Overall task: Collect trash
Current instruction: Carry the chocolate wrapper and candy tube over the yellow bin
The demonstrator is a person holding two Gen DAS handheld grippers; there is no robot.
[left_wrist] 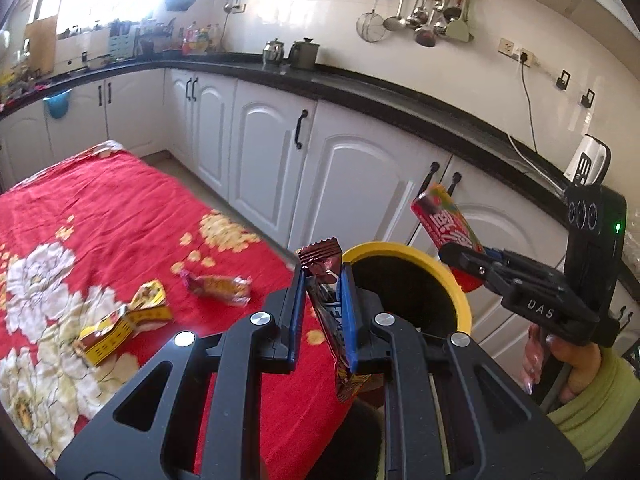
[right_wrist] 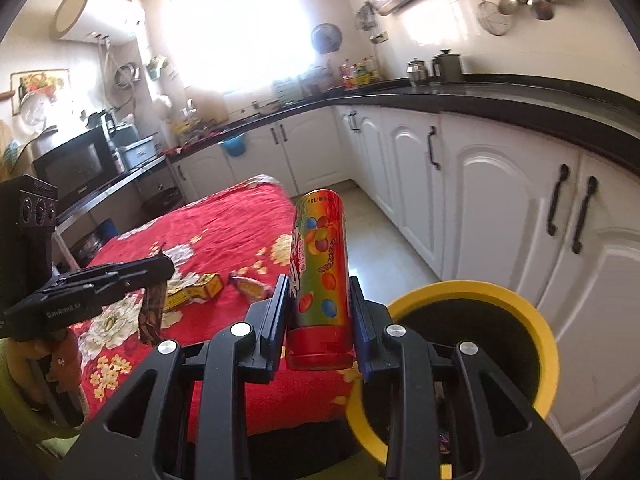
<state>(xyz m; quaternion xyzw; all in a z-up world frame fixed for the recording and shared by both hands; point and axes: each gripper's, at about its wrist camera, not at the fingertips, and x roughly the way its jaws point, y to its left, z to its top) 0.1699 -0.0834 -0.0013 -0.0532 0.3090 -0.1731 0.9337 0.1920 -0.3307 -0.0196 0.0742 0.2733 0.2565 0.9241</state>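
Note:
My left gripper (left_wrist: 323, 280) is shut on a dark brown snack wrapper (left_wrist: 326, 292), held upright over the table's near corner beside the yellow-rimmed trash bin (left_wrist: 462, 292). My right gripper (right_wrist: 319, 300) is shut on a red candy tube (right_wrist: 320, 264) with coloured dots, just left of the bin (right_wrist: 548, 344). In the left wrist view the right gripper (left_wrist: 460, 258) holds that tube (left_wrist: 440, 220) above the bin's far rim. A yellow box wrapper (left_wrist: 124, 324) and a brown-orange candy wrapper (left_wrist: 218, 286) lie on the red floral cloth (left_wrist: 120, 216).
White cabinets (left_wrist: 360, 184) under a black counter (left_wrist: 360, 84) run close behind the bin. A person's hand in a green sleeve (left_wrist: 592, 396) holds the right gripper. A strip of tiled floor (right_wrist: 384, 240) lies between table and cabinets.

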